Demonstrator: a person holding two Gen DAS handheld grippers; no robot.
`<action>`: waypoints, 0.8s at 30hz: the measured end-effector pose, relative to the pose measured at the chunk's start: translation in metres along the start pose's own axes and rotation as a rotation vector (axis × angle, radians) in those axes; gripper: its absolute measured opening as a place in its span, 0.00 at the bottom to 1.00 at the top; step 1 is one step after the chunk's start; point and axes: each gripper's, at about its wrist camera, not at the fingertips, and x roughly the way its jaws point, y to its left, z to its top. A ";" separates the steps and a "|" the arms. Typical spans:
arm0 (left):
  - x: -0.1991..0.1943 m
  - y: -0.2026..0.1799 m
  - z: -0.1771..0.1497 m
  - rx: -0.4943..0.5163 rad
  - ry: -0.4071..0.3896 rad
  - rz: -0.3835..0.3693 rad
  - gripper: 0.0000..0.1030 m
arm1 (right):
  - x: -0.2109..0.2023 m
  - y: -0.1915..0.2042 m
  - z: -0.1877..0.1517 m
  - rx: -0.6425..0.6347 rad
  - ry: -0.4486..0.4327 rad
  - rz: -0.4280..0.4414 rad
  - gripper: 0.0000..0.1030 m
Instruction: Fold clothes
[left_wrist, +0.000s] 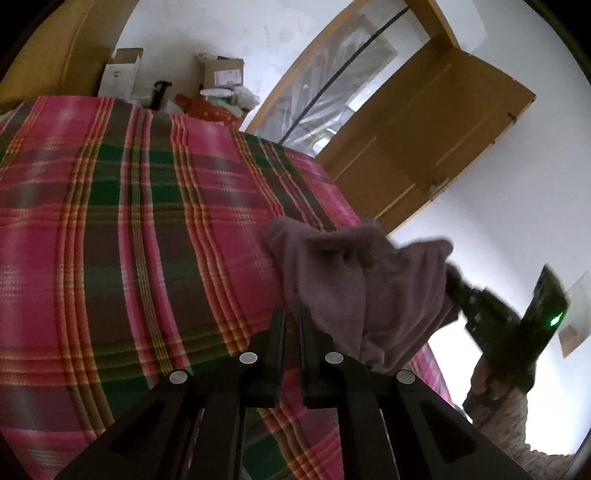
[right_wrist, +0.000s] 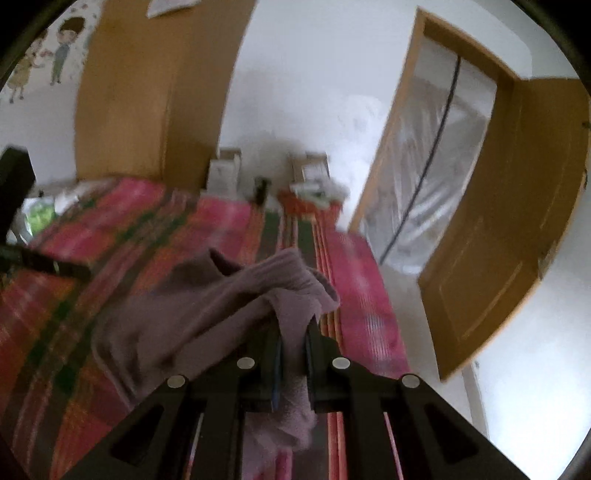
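Note:
A mauve knitted garment (left_wrist: 354, 284) hangs bunched above the plaid bedspread (left_wrist: 129, 221). My right gripper (right_wrist: 293, 332) is shut on it, with cloth pinched between the fingers and trailing down below them; the rest of the garment (right_wrist: 192, 299) spreads to the left. In the left wrist view the right gripper (left_wrist: 463, 295) comes in from the right, held by a hand (left_wrist: 487, 380), and lifts the garment's far side. My left gripper (left_wrist: 293, 314) has its fingers close together just in front of the garment's lower left edge; no cloth shows between them.
The bed's right edge runs beside an open wooden door (left_wrist: 424, 147) and a doorway covered in plastic sheet (right_wrist: 424, 184). Cardboard boxes (left_wrist: 221, 74) and clutter lie past the bed's far end. A wooden wardrobe (right_wrist: 147, 92) stands at the back left.

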 end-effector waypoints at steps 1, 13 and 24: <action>0.002 0.000 -0.001 0.001 0.007 0.002 0.06 | 0.001 -0.003 -0.008 0.020 0.018 0.005 0.10; 0.026 -0.012 0.011 -0.003 0.028 -0.039 0.23 | -0.002 -0.030 -0.057 0.163 0.175 0.085 0.13; 0.064 -0.016 0.022 -0.038 0.114 -0.028 0.42 | -0.015 -0.070 -0.018 0.519 0.031 0.356 0.47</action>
